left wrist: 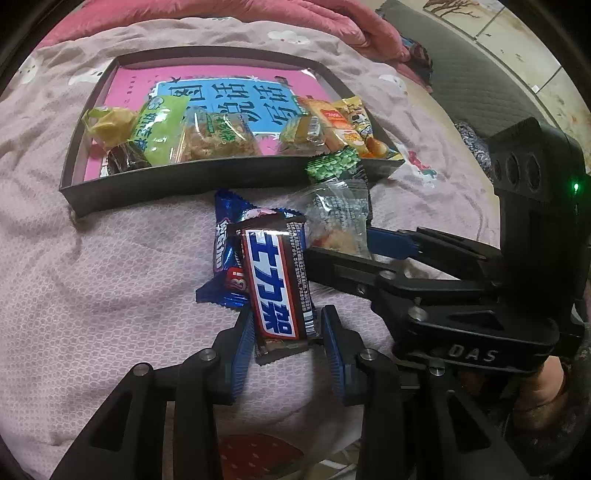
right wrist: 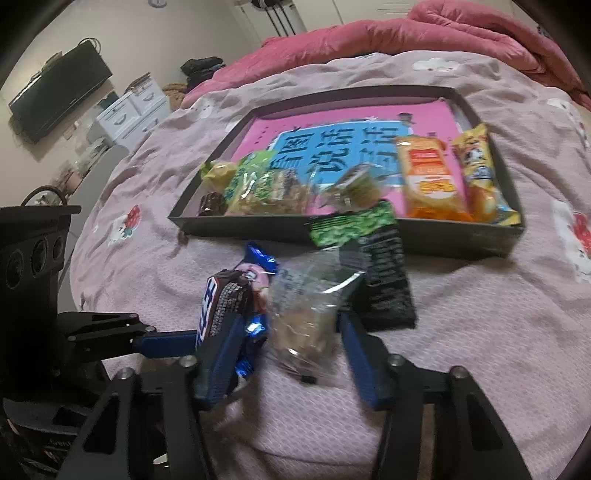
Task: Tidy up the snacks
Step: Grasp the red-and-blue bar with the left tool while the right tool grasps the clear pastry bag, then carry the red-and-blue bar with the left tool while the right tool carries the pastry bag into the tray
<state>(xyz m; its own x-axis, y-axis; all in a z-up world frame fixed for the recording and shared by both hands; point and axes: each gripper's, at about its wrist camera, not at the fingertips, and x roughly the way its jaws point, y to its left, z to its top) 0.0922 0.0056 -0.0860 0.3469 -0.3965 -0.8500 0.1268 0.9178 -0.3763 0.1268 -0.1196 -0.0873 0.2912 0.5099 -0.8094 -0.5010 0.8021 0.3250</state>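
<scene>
A dark chocolate bar [left wrist: 279,284] with a blue and white label lies on the pink bedspread between the fingers of my left gripper [left wrist: 286,328], which is open around its near end. A blue snack packet [left wrist: 225,254] lies under it. My right gripper [right wrist: 299,343] is open around a clear snack packet [right wrist: 306,317]. That clear packet [left wrist: 338,221] also shows in the left wrist view. A green and black packet [right wrist: 373,258] lies beyond it, by the box. A dark shallow box [left wrist: 177,177] holds several snacks on a pink book.
The box [right wrist: 424,236] sits mid-bed. A pink quilt [right wrist: 424,33] is bunched behind it. A TV [right wrist: 55,92] and white drawers [right wrist: 133,107] stand at the far left. The bed edge is close below my grippers.
</scene>
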